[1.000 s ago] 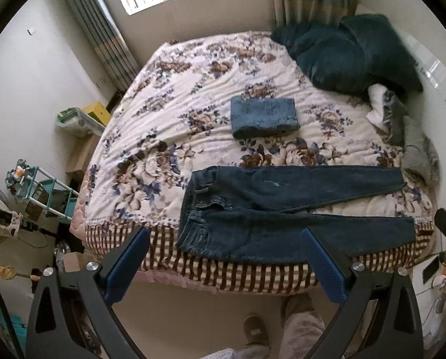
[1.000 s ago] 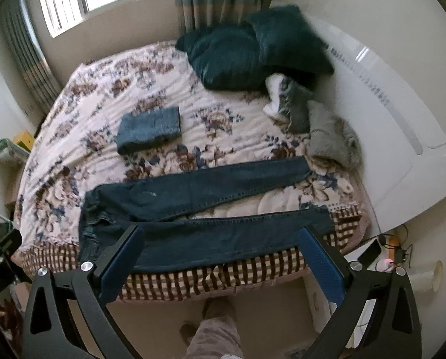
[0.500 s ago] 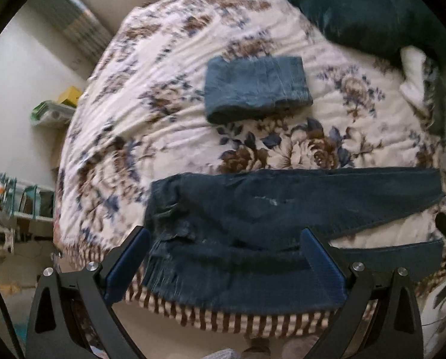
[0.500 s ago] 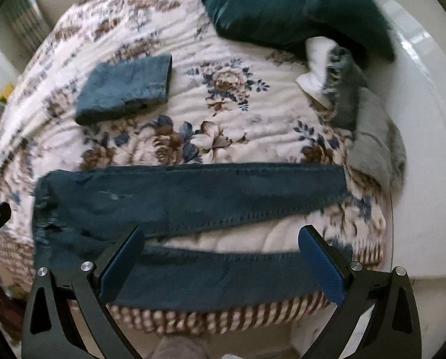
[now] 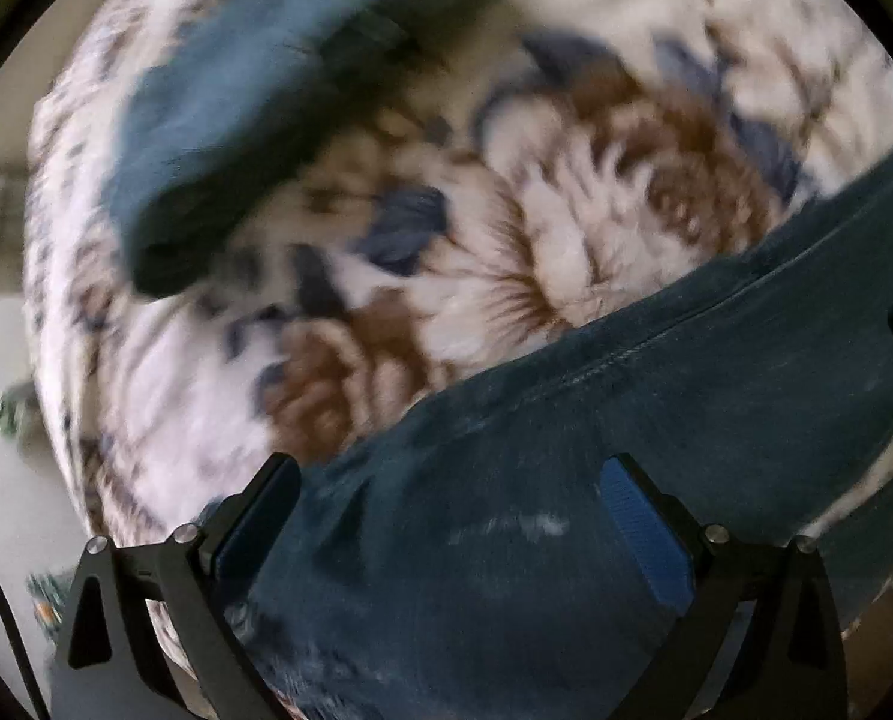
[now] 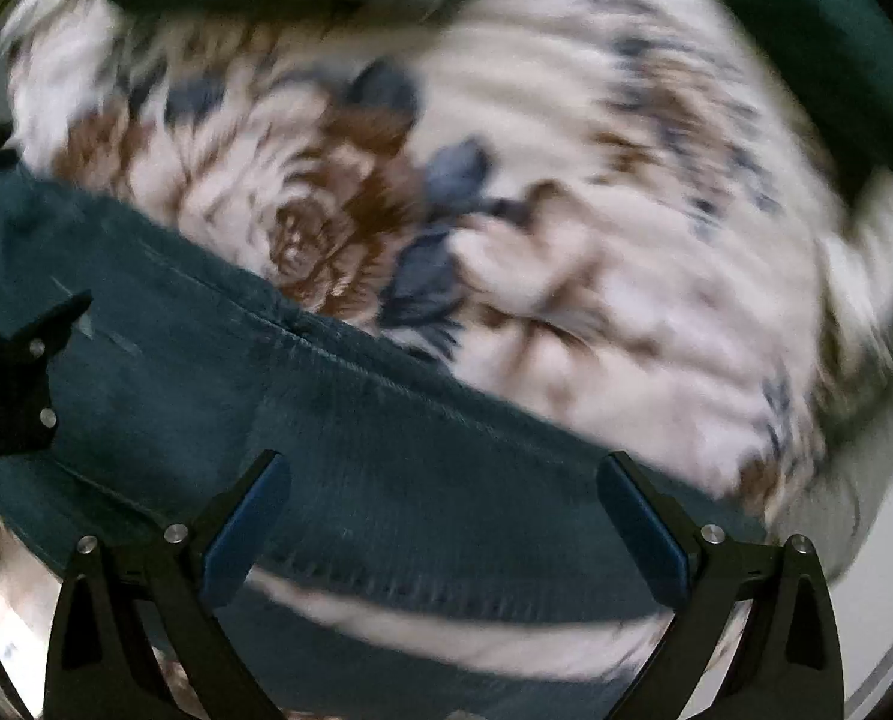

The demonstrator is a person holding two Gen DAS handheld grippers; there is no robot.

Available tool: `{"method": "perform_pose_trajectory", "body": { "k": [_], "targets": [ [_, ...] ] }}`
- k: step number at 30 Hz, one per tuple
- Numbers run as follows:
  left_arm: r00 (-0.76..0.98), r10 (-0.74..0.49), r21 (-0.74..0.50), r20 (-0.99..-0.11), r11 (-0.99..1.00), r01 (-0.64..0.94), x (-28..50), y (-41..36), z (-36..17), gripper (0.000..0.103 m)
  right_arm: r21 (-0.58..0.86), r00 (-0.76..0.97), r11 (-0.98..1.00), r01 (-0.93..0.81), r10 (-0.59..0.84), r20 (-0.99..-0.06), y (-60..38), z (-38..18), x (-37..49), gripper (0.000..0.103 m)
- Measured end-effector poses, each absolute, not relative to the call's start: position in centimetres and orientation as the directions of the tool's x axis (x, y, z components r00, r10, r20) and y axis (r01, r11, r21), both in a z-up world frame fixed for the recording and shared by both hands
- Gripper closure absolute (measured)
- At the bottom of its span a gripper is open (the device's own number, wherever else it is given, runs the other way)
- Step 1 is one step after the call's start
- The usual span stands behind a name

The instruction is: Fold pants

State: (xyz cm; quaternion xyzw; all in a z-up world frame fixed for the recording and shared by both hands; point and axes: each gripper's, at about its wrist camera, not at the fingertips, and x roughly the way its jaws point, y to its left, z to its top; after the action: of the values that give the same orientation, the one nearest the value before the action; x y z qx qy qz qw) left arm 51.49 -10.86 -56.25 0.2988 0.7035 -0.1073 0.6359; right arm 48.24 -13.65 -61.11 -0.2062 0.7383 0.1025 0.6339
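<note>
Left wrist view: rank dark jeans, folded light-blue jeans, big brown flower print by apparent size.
1. dark jeans, filling the lower frame
2. folded light-blue jeans
3. big brown flower print

The last two look close. The dark jeans lie nearest the camera, so their lead is partly nearness.

Left gripper (image 5: 449,501): black frame, blue-padded fingers (image 5: 644,531) spread wide, nothing between them.
Right gripper (image 6: 443,501): same build, blue pads (image 6: 641,531) wide apart, empty, angled downward.

Motion blur smears bedspread (image 6: 566,240); pants (image 5: 566,480) cut off by edges.
</note>
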Motion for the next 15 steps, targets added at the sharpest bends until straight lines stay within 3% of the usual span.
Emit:
{"method": "perform_pose_trajectory", "body": {
  "k": [3, 8, 11, 13, 14, 15],
  "targets": [
    [-0.098, 0.253, 0.148, -0.962, 0.793, 0.591, 52.5, -10.6, -59.0, 0.012, -0.074, -0.18, 0.839, -0.538, -0.2, -0.963, -12.5, -65.4, 49.2, 0.001],
    [-0.175, 0.165, 0.023, -0.971, 0.788, 0.615, 53.7, -10.0, -60.4, 0.012, 0.008, -0.269, 0.791, -0.612, -0.199, -0.942, -11.7, -69.7, 49.8, 0.008],
    [-0.216, 0.103, -0.05, -0.971, 0.796, 0.603, 54.5, -8.9, -60.2, 0.015, 0.073, -0.298, 0.788, -0.612, -0.145, -0.944, -12.0, -70.0, 49.9, 0.028],
    [-0.243, 0.066, -0.09, -0.968, 0.811, 0.578, 55.0, -8.2, -59.6, 0.031, 0.096, -0.295, 0.785, -0.612, -0.114, -0.949, -12.2, -69.6, 49.8, 0.049],
    [-0.254, 0.055, -0.102, -0.966, 0.819, 0.565, 55.2, -7.9, -59.2, 0.038, 0.099, -0.292, 0.79, -0.606, -0.104, -0.951, -12.4, -69.2, 50.0, 0.054],
    [-0.261, 0.042, -0.113, -0.964, 0.827, 0.551, 55.3, -7.6, -58.7, 0.051, 0.107, -0.291, 0.795, -0.597, -0.091, -0.953, -12.7, -68.9, 49.9, 0.066]
  ]
}}
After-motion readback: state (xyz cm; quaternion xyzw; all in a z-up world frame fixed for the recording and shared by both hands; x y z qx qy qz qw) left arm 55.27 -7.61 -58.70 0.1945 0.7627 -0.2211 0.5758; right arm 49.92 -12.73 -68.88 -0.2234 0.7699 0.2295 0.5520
